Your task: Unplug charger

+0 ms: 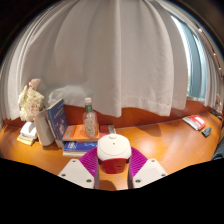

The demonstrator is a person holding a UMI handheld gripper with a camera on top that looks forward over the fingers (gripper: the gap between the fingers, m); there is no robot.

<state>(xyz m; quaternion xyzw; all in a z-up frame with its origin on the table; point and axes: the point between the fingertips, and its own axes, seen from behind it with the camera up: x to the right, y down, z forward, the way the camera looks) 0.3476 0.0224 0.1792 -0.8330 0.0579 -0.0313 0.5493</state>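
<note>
A white charger (113,149) with a red lower part sits between my two fingers, just above the orange wooden table (168,142). My gripper (113,163) is shut on it. The magenta pads (90,160) press against its left and right sides. I cannot see any socket or cable; whatever lies under and behind the charger is hidden by the charger itself.
Beyond the fingers to the left stand a clear bottle (90,121), a stack of books (78,141), an upright blue book (57,118) and a vase with pale flowers (33,101). A red and white item (196,122) lies far right. A white curtain (115,55) hangs behind the table.
</note>
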